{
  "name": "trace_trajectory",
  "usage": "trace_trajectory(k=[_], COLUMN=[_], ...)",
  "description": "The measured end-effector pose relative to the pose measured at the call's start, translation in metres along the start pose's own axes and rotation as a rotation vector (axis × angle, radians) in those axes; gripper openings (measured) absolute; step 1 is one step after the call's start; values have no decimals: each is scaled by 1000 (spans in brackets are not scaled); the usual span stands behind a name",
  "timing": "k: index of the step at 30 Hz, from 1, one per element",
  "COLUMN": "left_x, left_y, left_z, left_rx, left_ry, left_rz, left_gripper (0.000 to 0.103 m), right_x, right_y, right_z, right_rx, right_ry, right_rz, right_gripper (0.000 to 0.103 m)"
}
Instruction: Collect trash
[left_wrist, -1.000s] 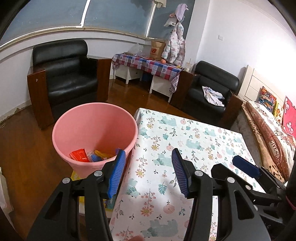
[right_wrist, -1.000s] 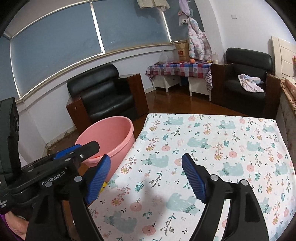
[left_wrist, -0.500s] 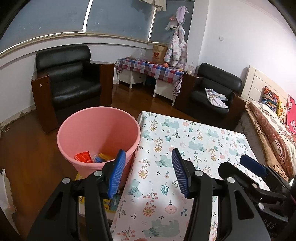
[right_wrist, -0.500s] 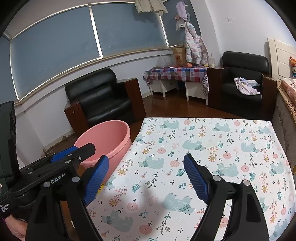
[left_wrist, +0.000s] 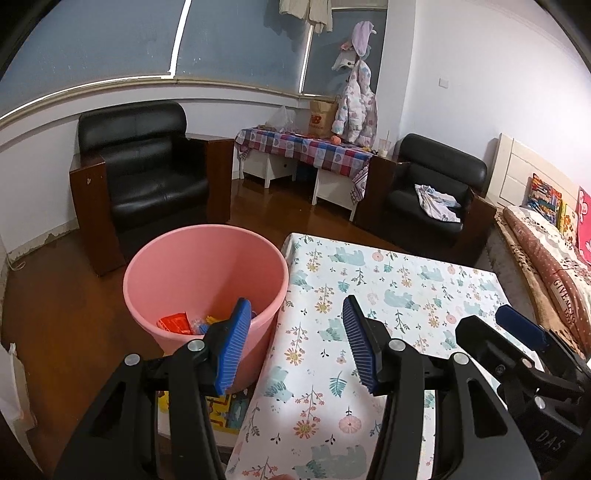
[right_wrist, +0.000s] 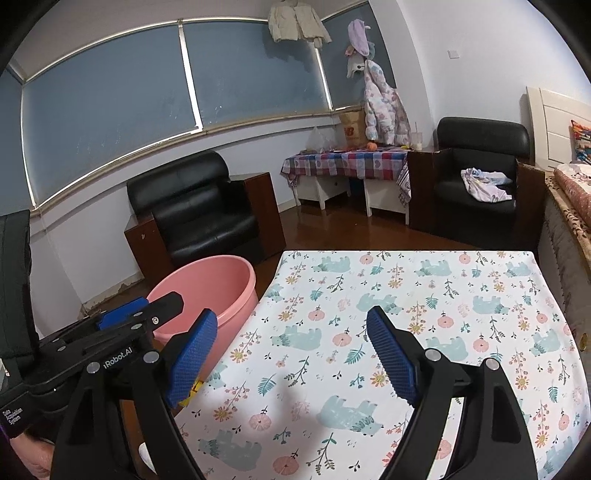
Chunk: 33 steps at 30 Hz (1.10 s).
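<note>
A pink bucket (left_wrist: 207, 280) stands on the floor against the left edge of the table; inside lie a red wrapper (left_wrist: 175, 324) and other coloured trash. My left gripper (left_wrist: 295, 347) hangs open and empty over the table's left edge, its left finger in front of the bucket rim. The right gripper (right_wrist: 291, 356) is open and empty above the flowered tablecloth (right_wrist: 424, 306). The bucket (right_wrist: 210, 291) shows at the left of the right wrist view, behind the other gripper (right_wrist: 122, 325). I see no trash on the cloth.
Two black armchairs (left_wrist: 144, 177) (left_wrist: 432, 192) stand beyond the bucket and the table, with a checked side table (left_wrist: 306, 147) between them. A bed with a patterned cover (left_wrist: 546, 258) runs along the right. A yellow printed item (left_wrist: 225, 406) lies on the floor under the bucket.
Both grippers have pulled back and tilted up: bucket and table sit lower and smaller in view, and more of the wall and windows shows. Both stay open and empty.
</note>
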<state>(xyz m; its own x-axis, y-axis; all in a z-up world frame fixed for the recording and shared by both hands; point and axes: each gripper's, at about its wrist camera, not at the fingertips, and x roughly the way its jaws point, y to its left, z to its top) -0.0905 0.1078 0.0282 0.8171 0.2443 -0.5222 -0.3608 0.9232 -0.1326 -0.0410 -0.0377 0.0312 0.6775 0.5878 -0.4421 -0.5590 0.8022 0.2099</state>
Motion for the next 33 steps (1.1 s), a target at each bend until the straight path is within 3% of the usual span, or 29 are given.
trace_trajectory(k=[33], left_x=[-9], left_y=[-3], left_z=[-1], left_rx=[17], left_ry=[-38], left_rz=[-4], left_gripper=[52], right_x=[2], right_y=[2], right_z=[-7], right_rx=[-4], right_ry=[-34], right_rz=[-33], right_gripper=[82])
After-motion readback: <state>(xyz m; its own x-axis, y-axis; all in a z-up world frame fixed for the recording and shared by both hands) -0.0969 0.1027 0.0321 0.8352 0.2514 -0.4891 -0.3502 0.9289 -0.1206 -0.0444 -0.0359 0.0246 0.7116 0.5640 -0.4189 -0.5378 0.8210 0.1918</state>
